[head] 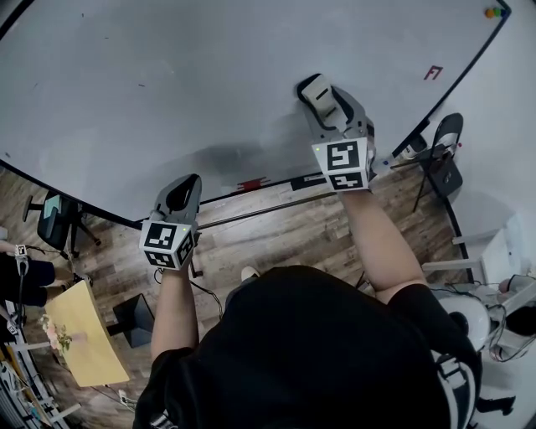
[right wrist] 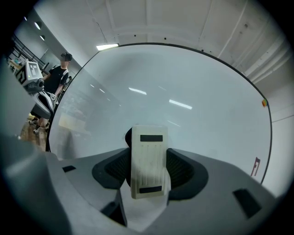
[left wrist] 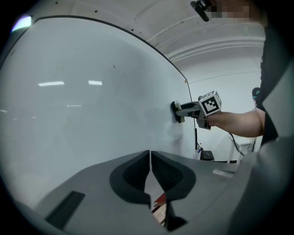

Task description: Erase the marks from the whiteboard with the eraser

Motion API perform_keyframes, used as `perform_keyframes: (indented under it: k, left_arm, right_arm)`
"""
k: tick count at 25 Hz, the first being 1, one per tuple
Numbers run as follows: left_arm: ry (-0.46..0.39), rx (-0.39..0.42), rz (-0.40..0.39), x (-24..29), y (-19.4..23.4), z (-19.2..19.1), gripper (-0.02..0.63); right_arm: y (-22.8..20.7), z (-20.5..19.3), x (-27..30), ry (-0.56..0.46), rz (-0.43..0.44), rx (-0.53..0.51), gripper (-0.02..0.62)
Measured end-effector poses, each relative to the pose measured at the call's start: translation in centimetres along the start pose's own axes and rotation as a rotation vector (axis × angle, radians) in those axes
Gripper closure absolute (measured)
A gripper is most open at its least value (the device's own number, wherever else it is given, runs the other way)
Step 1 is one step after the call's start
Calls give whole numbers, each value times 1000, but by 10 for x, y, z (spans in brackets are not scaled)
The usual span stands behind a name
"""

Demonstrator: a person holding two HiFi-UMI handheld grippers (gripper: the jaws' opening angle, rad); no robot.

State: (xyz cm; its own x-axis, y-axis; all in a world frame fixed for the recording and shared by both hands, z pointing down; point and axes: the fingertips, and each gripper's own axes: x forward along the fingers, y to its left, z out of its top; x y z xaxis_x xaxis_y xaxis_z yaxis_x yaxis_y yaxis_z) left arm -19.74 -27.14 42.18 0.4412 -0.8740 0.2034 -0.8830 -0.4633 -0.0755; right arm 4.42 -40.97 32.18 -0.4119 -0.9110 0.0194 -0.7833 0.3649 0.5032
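A large whiteboard (head: 167, 92) fills the upper head view. My right gripper (head: 322, 100) is shut on a white eraser (right wrist: 148, 160), whose far end presses against the whiteboard (right wrist: 183, 105). In the left gripper view the eraser (left wrist: 176, 112) meets the board (left wrist: 82, 105) near its right edge. A small red mark (head: 432, 73) sits on the board to the right of the eraser, also seen as a red mark (right wrist: 255, 166) at the right gripper view's lower right. My left gripper (head: 186, 186) hangs lower, just below the board's bottom edge, shut and empty, its jaws (left wrist: 150, 176) together.
Coloured magnets (head: 495, 12) sit at the board's top right corner. A tray rail (head: 268, 209) runs under the board. On the wooden floor stand a black chair (head: 442, 159), an office chair (head: 54, 219) and a yellow table (head: 84, 339). A person (right wrist: 57, 78) stands at far left.
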Motion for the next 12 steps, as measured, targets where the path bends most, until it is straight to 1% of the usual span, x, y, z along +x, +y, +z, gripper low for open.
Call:
perform_keyframes:
  k: [5, 12]
  left_arm:
    - [-7, 6, -1, -6, 4, -1, 583]
    - [5, -8, 13, -14, 11, -6, 583]
  right_arm:
    - [26, 15, 4, -20, 31, -39, 362]
    - [61, 26, 8, -12, 64, -101, 362]
